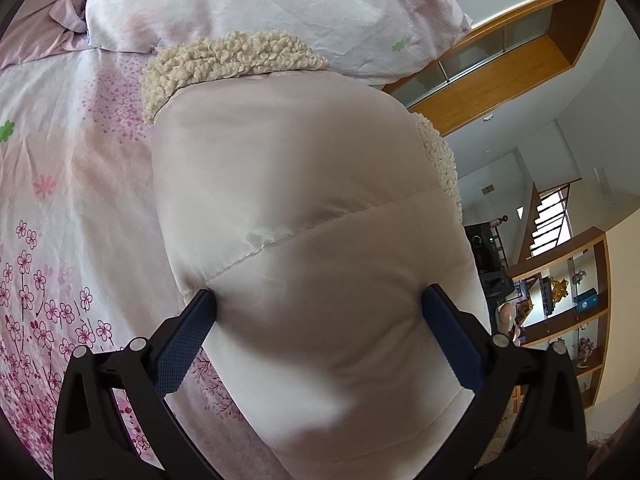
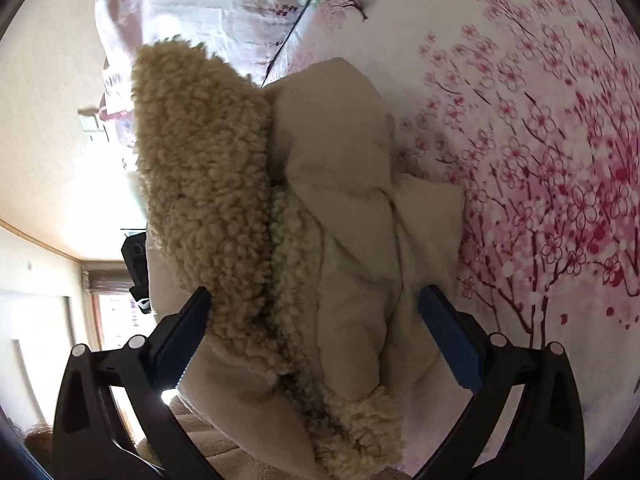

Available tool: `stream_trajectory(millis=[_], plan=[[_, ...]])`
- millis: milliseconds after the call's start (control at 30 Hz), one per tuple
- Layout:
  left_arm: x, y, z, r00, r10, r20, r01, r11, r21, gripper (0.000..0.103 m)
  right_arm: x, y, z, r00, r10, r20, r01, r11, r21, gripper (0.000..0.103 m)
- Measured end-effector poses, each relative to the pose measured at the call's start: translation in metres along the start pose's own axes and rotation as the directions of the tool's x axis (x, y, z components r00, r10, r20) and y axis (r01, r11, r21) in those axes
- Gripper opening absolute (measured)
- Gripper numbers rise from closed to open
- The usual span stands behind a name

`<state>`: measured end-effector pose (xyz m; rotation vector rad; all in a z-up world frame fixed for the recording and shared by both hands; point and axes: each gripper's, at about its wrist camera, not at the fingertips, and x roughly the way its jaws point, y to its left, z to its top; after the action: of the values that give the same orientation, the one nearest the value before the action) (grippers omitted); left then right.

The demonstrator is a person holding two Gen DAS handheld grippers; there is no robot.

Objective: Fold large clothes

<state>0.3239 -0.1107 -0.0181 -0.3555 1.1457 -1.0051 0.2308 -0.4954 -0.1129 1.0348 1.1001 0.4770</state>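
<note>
A cream padded jacket [image 1: 304,208] with a curly fleece lining [image 1: 224,60] lies lengthwise on the flowered bedsheet [image 1: 80,184], its fleece collar edge against a pillow. My left gripper [image 1: 318,300] is open, its blue-padded fingers [image 1: 188,340] set wide on either side of the jacket's quilted near end and touching the fabric. In the right wrist view, a bunched part of the jacket [image 2: 352,208] with tan fleece [image 2: 200,168] turned outward fills the space between the fingers. My right gripper [image 2: 316,300] is open too, straddling that bundle.
A white flowered pillow [image 1: 256,4] lies at the head of the bed. The pink blossom-print sheet [image 2: 552,168] spreads to the right of the jacket. Beyond the bed edge are wooden shelves [image 1: 568,312] and a stairway [image 1: 552,216]. A dark device [image 2: 138,268] shows left of the jacket.
</note>
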Motion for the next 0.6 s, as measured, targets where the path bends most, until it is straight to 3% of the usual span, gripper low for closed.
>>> stream_trajectory(millis=[67, 133, 200, 267, 400, 500, 600], plan=[[0.001, -0.001, 0.001, 1.000, 0.000, -0.002, 0.000, 1.000, 0.004, 0.102, -0.005, -0.006, -0.002, 1.000, -0.010, 0.019, 0.010, 1.000, 0.009, 0.101], [0.001, 0.001, 0.002, 1.000, -0.003, -0.006, 0.003, 1.000, 0.000, 0.102, -0.008, -0.009, -0.009, 0.996, -0.078, 0.040, 0.077, 0.997, 0.018, 0.101], [0.002, 0.002, 0.003, 1.000, -0.017, -0.009, 0.017, 1.000, -0.002, 0.102, -0.010, -0.011, -0.010, 0.997, -0.071, 0.042, 0.071, 0.997, 0.003, 0.101], [0.002, 0.005, 0.002, 1.000, -0.029, -0.009, 0.029, 1.000, -0.003, 0.102, -0.001, 0.003, -0.010, 0.994, -0.108, 0.003, 0.108, 0.992, -0.066, 0.101], [0.001, 0.011, 0.000, 0.999, -0.051, 0.004, 0.051, 0.998, -0.025, 0.102, 0.014, 0.004, -0.005, 0.999, 0.007, -0.037, -0.009, 0.998, -0.067, 0.101], [-0.001, 0.015, -0.004, 0.998, -0.060, 0.022, 0.061, 0.998, -0.027, 0.102, 0.030, 0.014, 0.001, 0.990, 0.127, -0.069, -0.133, 0.986, -0.102, 0.101], [-0.006, 0.013, -0.008, 0.996, -0.074, 0.043, 0.073, 0.997, 0.012, 0.102, 0.044, 0.036, 0.002, 0.984, 0.146, -0.106, -0.162, 0.973, -0.163, 0.101]])
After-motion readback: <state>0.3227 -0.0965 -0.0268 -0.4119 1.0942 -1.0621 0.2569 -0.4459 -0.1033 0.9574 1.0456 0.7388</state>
